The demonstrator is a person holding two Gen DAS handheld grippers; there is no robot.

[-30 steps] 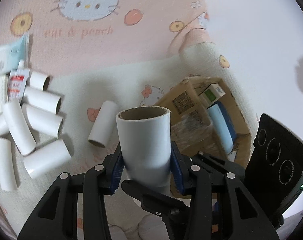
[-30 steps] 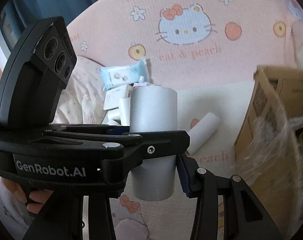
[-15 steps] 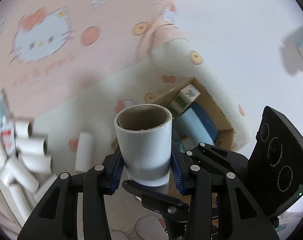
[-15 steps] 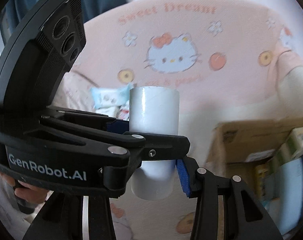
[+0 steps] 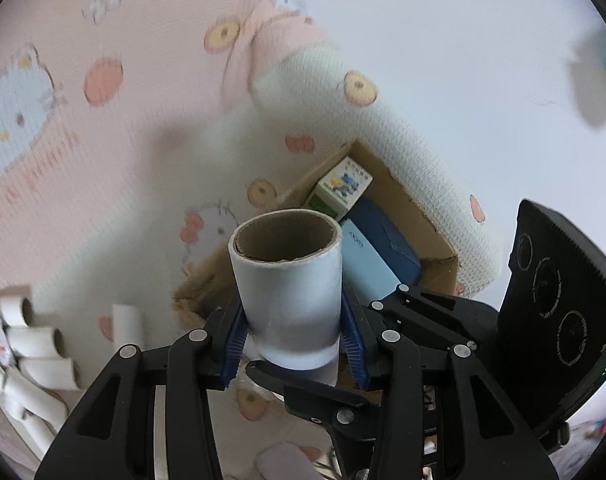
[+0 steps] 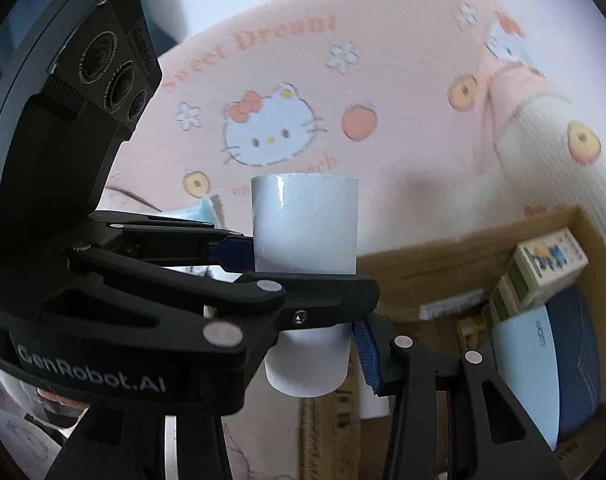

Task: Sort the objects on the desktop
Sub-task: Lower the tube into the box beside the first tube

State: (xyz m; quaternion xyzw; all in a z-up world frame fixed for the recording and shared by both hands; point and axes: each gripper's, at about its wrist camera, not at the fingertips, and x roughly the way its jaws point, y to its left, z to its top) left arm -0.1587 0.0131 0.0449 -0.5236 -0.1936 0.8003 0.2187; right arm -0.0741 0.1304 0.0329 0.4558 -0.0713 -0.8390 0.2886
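Both the left gripper (image 5: 293, 344) and right gripper (image 6: 303, 316) clench one upright white paper tube (image 5: 289, 288), brown inside, cardboard box (image 5: 407, 196) beyond.

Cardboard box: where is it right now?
Left wrist view: the cardboard box sits right of centre, just behind the held tube, against the white cushion. Right wrist view: lower right.

Cardboard tube (image 5: 289, 280) in left claw (image 5: 293, 344)
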